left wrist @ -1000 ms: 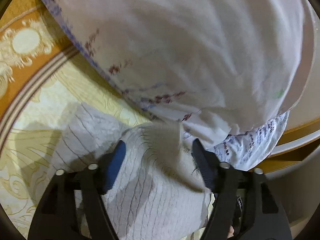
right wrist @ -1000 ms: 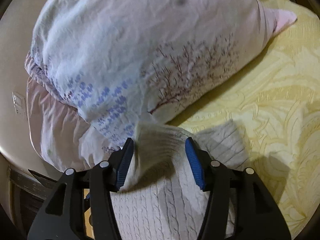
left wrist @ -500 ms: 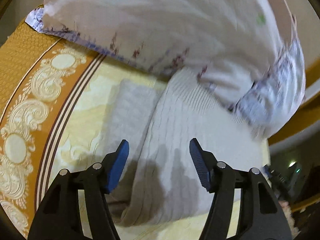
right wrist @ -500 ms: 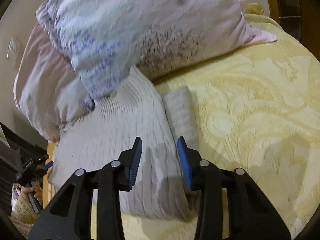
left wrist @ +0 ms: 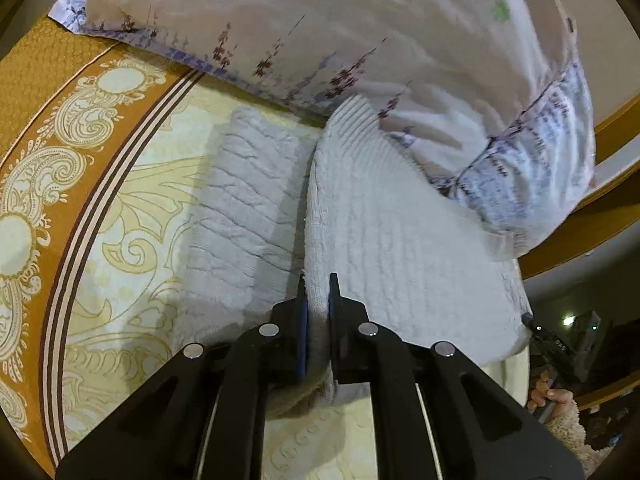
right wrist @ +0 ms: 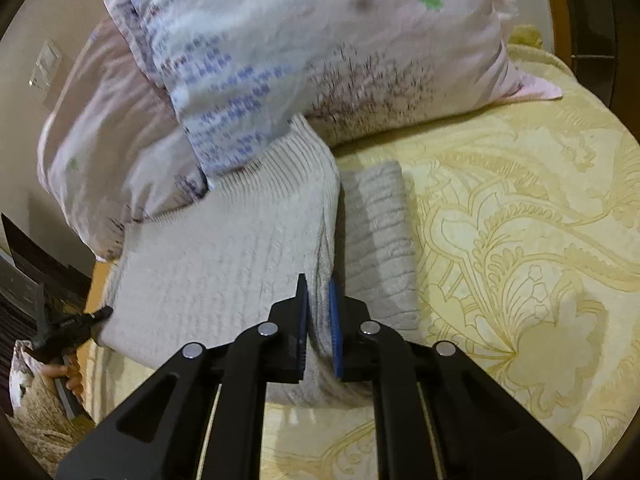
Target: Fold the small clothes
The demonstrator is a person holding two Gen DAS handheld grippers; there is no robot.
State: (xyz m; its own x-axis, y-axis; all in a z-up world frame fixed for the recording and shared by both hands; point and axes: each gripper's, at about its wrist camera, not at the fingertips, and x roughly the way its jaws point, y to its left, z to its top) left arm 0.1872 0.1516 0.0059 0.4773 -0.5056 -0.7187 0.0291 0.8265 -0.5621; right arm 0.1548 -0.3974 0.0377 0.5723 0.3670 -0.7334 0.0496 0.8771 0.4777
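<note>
The left gripper [left wrist: 318,292], black with blue pads, is pinching the near left edge of the pale grey cable-knit sweater [left wrist: 392,248], its jaws having just been closing until only the knit fabric is between them. The right gripper [right wrist: 318,294] is gripping the sweater [right wrist: 224,256] the same way at its near right edge, its jaws likewise just closed down on the cloth. The sweater is lying on the yellow and cream patterned bedspread [right wrist: 520,240], folded into a thick flat block with a narrower folded strip, apparently a sleeve, showing just beside the body on each outer side. In the left wrist view, an orange-brown ornamented border band [left wrist: 60,152] of the bedspread [left wrist: 132,240] is curving past the sweater's left side. Beyond the sweater, its ribbed far end is tucking under a large white pillow with purple and dark red floral print [left wrist: 360,40], which is resting on the sweater's far edge [right wrist: 300,40]. At the sweater's near corner, in each view's edge, a hand [right wrist: 68,376] in a fuzzy sleeve is holding the other gripper's handle.
</note>
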